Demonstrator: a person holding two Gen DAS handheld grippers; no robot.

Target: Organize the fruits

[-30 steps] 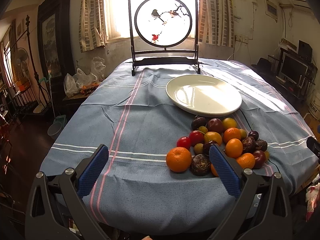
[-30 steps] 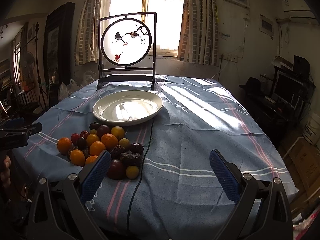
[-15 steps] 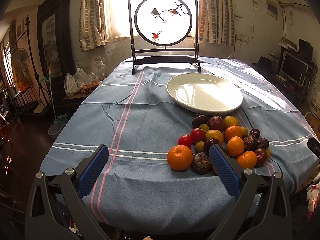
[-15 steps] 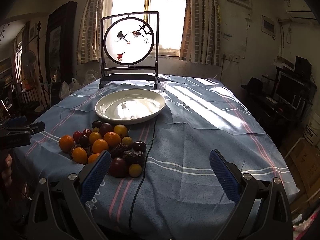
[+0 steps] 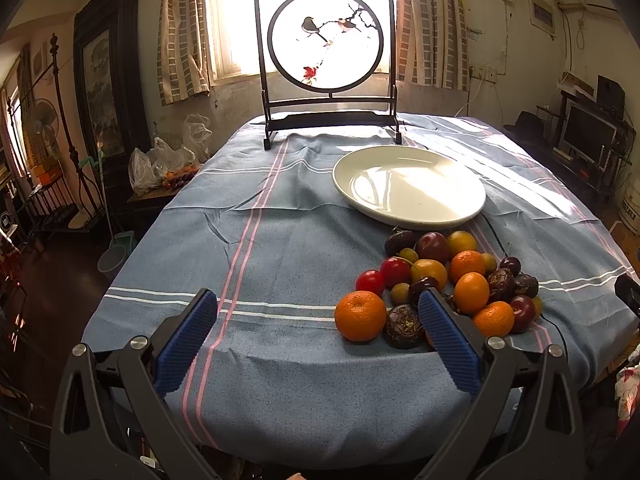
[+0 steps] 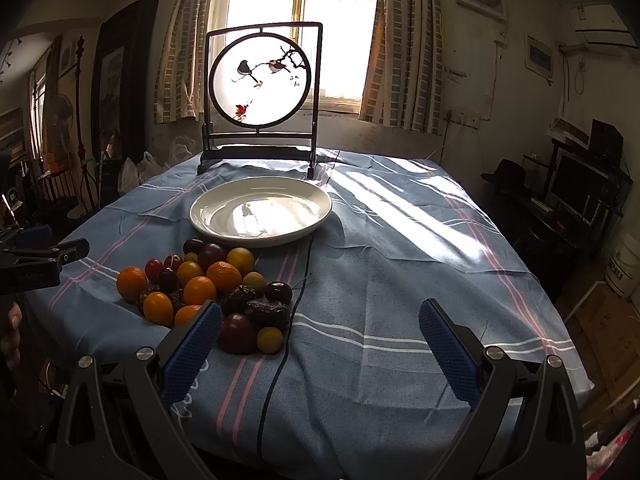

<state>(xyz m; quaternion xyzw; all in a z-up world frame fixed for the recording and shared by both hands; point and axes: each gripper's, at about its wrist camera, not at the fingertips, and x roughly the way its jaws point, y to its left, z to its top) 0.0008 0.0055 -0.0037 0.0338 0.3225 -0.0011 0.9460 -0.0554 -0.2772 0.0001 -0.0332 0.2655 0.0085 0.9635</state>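
The white plate [image 5: 408, 194] sits in the upper middle of the left wrist view, and it has nothing on it. All the fruit is in 1 pile [image 5: 440, 280] on the blue striped cloth of the worktop [image 5: 240, 240], just below the plate, at the right of the frame. A big orange [image 5: 360, 315] lies at the near left edge of the pile. The left claw [image 5: 316, 334] is wide open and holds nothing. The right claw [image 6: 318, 342] is wide open too, low in its frame, with the pile at its left. So I think the job has not really begun: every fruit is left to sort.
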